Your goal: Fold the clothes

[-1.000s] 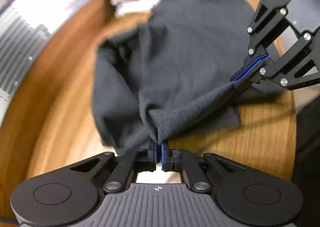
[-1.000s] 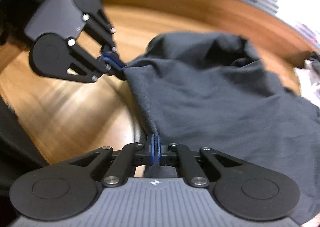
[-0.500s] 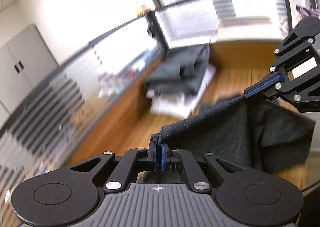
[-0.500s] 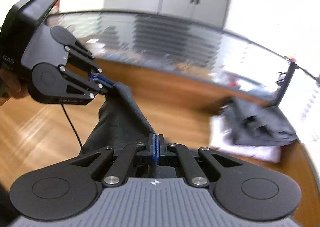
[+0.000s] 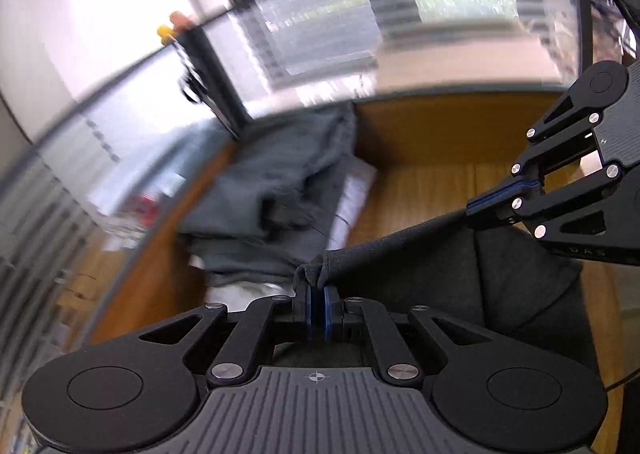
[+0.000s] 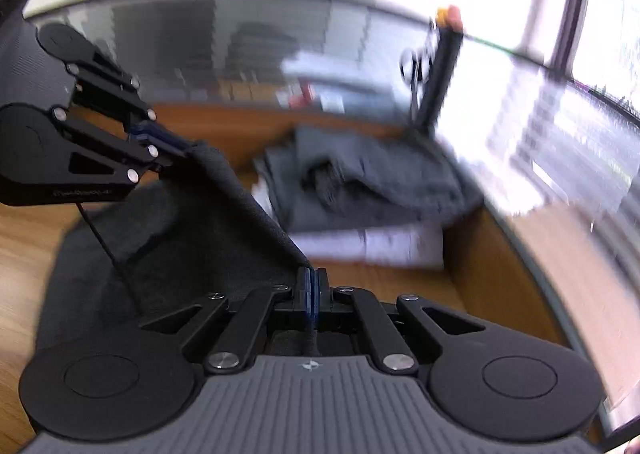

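Note:
A dark grey garment (image 5: 440,274) hangs stretched between both grippers above the wooden table (image 5: 424,190). My left gripper (image 5: 317,290) is shut on one bunched corner of it. My right gripper (image 6: 311,280) is shut on the other corner, and the taut top edge runs straight between the two. In the left wrist view the right gripper (image 5: 476,206) reaches in from the right with the cloth in its blue pads. In the right wrist view the left gripper (image 6: 182,146) comes in from the left. The dark grey garment (image 6: 172,238) droops below the edge onto the table.
A pile of grey clothes (image 5: 276,194) lies on white sheets (image 5: 352,194) at the back of the table, against a glass partition (image 5: 100,158). The same pile of grey clothes (image 6: 368,178) shows in the right wrist view. A black stand (image 6: 438,74) rises behind it.
Both grippers have lifted the garment off the table and swung toward the clothes pile at the back. Its held edge has pulled taut and the pile looks nearer.

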{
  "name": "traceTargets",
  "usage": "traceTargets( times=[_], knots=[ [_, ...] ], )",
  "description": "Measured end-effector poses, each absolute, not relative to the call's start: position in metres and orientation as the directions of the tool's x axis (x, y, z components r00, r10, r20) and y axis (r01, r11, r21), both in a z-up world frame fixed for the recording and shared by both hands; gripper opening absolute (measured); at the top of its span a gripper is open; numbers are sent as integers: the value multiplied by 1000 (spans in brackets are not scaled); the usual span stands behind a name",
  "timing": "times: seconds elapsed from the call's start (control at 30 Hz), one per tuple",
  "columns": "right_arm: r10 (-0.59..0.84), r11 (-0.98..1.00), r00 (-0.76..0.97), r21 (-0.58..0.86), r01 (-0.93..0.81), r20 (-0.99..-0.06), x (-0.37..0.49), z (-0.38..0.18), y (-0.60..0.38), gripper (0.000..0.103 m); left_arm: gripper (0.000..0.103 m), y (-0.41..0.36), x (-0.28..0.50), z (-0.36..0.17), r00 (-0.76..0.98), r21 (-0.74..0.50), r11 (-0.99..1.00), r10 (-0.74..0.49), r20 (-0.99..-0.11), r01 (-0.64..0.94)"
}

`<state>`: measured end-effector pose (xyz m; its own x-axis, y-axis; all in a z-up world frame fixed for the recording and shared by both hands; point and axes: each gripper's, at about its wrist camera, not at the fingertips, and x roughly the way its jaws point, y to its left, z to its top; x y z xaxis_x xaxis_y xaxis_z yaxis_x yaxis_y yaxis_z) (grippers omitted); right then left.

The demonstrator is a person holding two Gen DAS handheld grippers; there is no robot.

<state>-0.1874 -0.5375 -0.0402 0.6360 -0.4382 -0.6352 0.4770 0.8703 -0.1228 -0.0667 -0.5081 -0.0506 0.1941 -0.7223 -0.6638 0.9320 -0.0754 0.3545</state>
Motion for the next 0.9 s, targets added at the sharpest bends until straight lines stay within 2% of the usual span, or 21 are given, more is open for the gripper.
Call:
traceTargets(
  times=[0.2, 0.33, 0.43, 0.57, 0.63, 0.67, 0.73, 0.8, 0.9],
  knots=[
    [-404, 866, 564, -101, 491, -720, -179, -101, -563, 1, 12, -543, -61, -105, 180, 333, -124, -643, -745, 935],
    [-377, 859, 531, -72, 506, -759, -172, -127, -572, 2, 18, -563, -48, -135, 190, 302, -110, -565, -803, 947],
    [-354, 853, 513, -46, 519, -782, -168, -143, -579, 2, 18, -566, -41, -151, 206, 303, -101, -532, -821, 948],
    [-340, 840, 508, -13, 542, -791, -167, -142, -581, 4, 20, -549, -34, -138, 197, 285, -82, -542, -817, 955],
    [-345, 837, 502, -18, 546, -793, -168, -136, -579, 12, 22, -541, -29, -124, 201, 277, -55, -555, -807, 959],
    [-354, 837, 491, -36, 546, -796, -167, -130, -576, 21, 25, -534, -26, -114, 195, 265, -42, -566, -801, 963],
    [-370, 837, 491, -54, 544, -788, -169, -114, -569, 23, 33, -519, -19, -93, 174, 226, -16, -588, -790, 974],
    [-388, 828, 489, -63, 557, -781, -173, -95, -558, 28, 34, -497, -8, -68, 130, 166, 1, -627, -768, 986],
    [-401, 817, 502, -52, 574, -766, -181, -69, -537, 34, 34, -464, 3, -42, 114, 145, 6, -652, -749, 989]
  ],
)
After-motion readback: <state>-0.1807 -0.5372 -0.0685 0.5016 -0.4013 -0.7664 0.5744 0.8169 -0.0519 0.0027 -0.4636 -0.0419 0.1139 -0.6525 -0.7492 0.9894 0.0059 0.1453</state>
